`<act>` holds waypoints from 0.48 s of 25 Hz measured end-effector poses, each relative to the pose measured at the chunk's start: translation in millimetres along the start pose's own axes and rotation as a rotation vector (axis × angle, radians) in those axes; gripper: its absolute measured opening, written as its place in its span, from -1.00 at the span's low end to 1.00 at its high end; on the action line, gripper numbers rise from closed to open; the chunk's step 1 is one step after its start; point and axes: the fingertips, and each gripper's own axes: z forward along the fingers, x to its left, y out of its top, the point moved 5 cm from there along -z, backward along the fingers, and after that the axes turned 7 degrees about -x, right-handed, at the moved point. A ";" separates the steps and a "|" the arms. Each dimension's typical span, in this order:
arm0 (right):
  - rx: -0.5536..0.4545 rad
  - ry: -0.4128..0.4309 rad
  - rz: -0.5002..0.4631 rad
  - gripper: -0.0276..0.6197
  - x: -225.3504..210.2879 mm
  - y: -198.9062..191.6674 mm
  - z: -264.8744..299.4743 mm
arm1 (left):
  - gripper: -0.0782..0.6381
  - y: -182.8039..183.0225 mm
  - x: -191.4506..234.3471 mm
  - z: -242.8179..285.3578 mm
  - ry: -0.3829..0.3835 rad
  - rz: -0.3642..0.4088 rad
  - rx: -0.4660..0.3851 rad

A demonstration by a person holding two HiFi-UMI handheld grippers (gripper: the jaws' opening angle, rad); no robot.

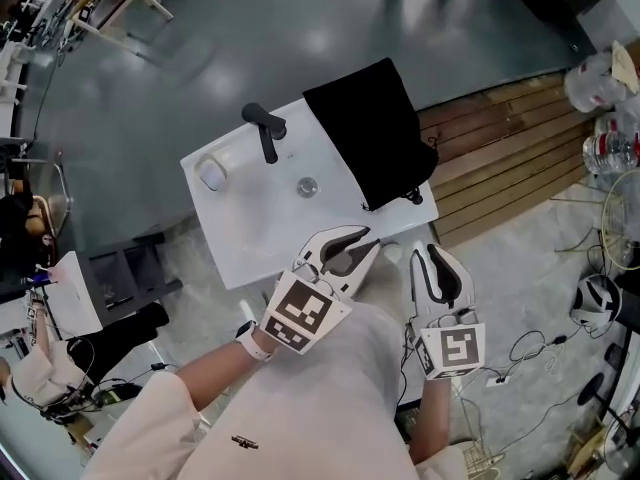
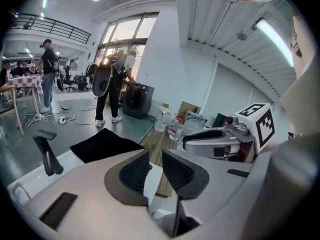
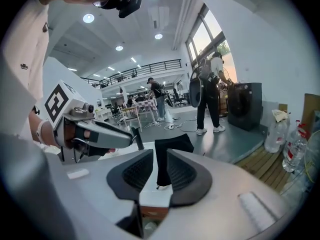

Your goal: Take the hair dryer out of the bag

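A black bag (image 1: 370, 133) lies flat on the right part of a white sink top (image 1: 250, 238), with its cord end hanging at the near corner. No hair dryer shows outside the bag. My left gripper (image 1: 350, 245) hovers at the sink top's front edge, short of the bag, jaws slightly apart with nothing between them. My right gripper (image 1: 432, 260) is beside it to the right, just off the sink's corner, also open and empty. In the left gripper view the bag (image 2: 102, 145) lies ahead on the left, past my left gripper (image 2: 156, 158). In the right gripper view the bag (image 3: 172, 143) sits straight beyond my right gripper (image 3: 160, 160).
A black faucet (image 1: 265, 128), a drain (image 1: 307, 186) and a white cup-like item (image 1: 211, 174) are on the sink top. Wooden slats (image 1: 510, 148), water bottles (image 1: 610, 153) and a fan (image 1: 625, 218) lie to the right. People (image 2: 112, 84) stand far behind.
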 end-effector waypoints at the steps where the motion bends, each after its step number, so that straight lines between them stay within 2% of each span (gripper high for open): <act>1: 0.004 0.001 -0.001 -0.62 -3.7 -2.7 2.5 | -0.56 -3.4 0.8 5.8 -0.004 0.004 0.012; 12: 0.031 -0.004 0.047 -0.62 -39.6 -44.7 27.0 | -0.37 -36.9 30.6 58.7 0.046 0.039 0.102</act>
